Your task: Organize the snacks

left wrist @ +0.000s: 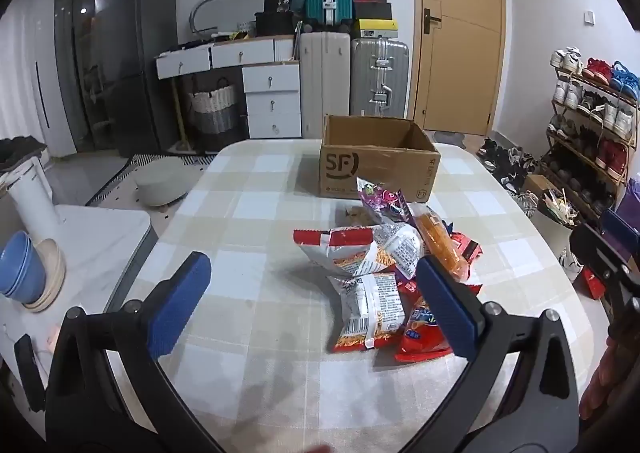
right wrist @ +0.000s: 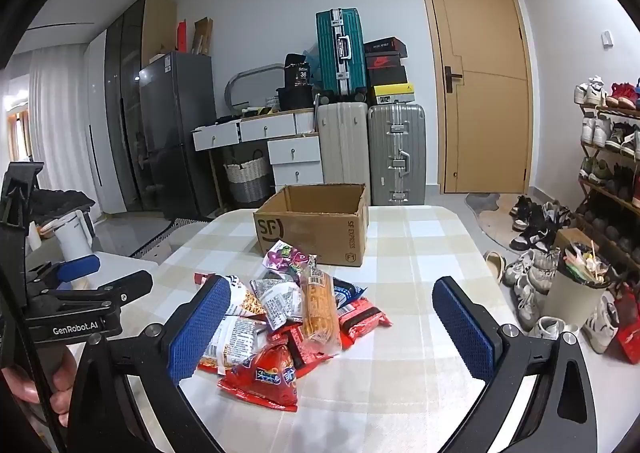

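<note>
fingers of left gripper (left wrist: 312, 305) spread wide, nothing between; right gripper (right wrist: 332, 333) same, wide and empty. both hover near side of tabletop (left wrist: 248, 333). snack pile (right wrist: 288, 321) loose mid-tabletop, just before cardboard box (right wrist: 316, 223). box open-topped, looks empty from here; sorting seemingly not begun, every packet left. bare cloth around pile, tabletop edges well apart from it, box top unobstructed.
</note>
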A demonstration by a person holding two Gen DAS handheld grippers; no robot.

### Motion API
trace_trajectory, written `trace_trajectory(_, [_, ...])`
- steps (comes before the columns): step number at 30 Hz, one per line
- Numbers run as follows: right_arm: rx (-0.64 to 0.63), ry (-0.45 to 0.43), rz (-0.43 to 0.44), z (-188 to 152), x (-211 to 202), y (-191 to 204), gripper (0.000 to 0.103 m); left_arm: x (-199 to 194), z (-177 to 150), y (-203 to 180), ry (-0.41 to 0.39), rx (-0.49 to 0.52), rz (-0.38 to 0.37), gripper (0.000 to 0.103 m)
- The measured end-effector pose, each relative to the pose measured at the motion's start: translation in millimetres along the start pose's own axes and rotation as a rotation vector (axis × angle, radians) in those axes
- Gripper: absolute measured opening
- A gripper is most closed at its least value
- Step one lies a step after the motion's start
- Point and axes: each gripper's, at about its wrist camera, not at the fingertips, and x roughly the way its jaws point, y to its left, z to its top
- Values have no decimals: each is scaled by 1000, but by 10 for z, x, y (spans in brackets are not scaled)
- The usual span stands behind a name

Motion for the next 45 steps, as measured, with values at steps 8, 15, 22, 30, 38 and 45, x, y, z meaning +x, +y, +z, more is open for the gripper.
trace_trajectory(8, [-8, 14, 3, -11, -13, 15, 103, -6, 23, 19, -16, 11, 14, 102])
trace_trajectory(15, [5, 17, 20, -97, -16, 55, 103, -43, -19, 78, -23, -16, 0, 102])
trace_trajectory(22, [8, 17, 23, -42, -101, 59, 103, -60, -39, 83, -18, -13, -34, 102])
trace_trajectory(30, [10, 19, 25, -41, -94, 69, 103, -98, -37, 132, -17, -22, -32, 102])
trace_trajectory(38, [11, 27, 38, -42, -160, 57, 103, -49, -57, 181, 11, -23, -47, 102])
trace_trajectory(45, [12, 26, 55, -53, -148, 47, 103, -35, -51, 186, 10, -21, -43, 102])
